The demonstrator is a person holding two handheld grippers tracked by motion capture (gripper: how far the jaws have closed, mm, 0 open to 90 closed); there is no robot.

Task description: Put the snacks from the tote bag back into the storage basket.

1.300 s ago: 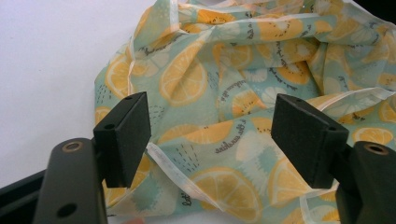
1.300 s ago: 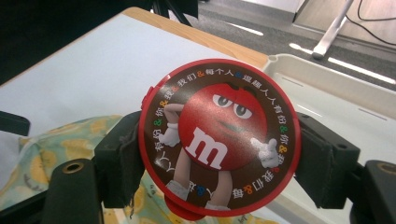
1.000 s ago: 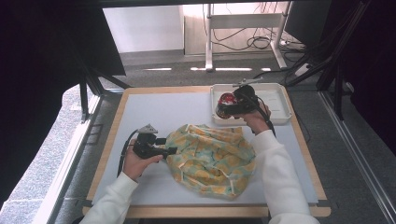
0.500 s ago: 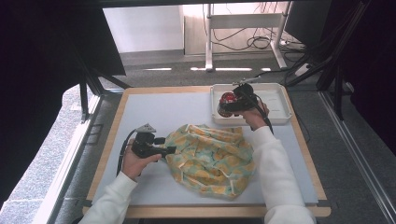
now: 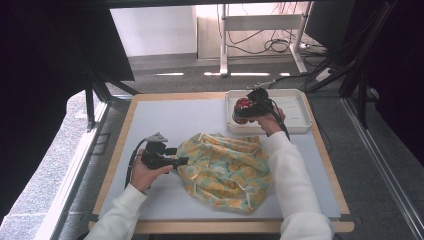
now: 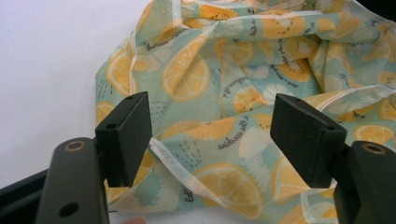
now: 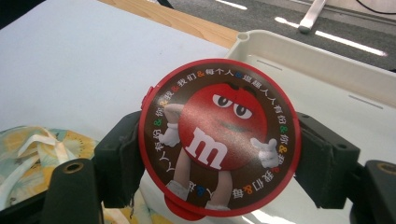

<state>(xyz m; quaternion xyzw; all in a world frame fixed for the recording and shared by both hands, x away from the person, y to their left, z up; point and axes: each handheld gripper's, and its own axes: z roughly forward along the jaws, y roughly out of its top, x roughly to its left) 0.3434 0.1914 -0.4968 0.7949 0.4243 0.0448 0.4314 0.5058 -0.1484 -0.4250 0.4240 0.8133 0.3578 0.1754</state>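
Right hand-held gripper (image 7: 219,154) clamped on round red candy tin (image 7: 218,137), above near-left corner of white tray (image 5: 300,107). Left hand-held gripper (image 6: 210,135) agape over edge of lemon-print cloth bag (image 5: 225,170) on tabletop (image 5: 165,120), gripping nothing. Carry step underway. Next, likely: pinch bag rim, lift open, lower tin inside.

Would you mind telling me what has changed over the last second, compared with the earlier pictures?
The right gripper, still shut on the round tin, has carried it slightly toward the left end of the white tray, nearer the lemon-print bag. The left gripper stayed at the bag's edge with its jaws open, and the bag has not moved.
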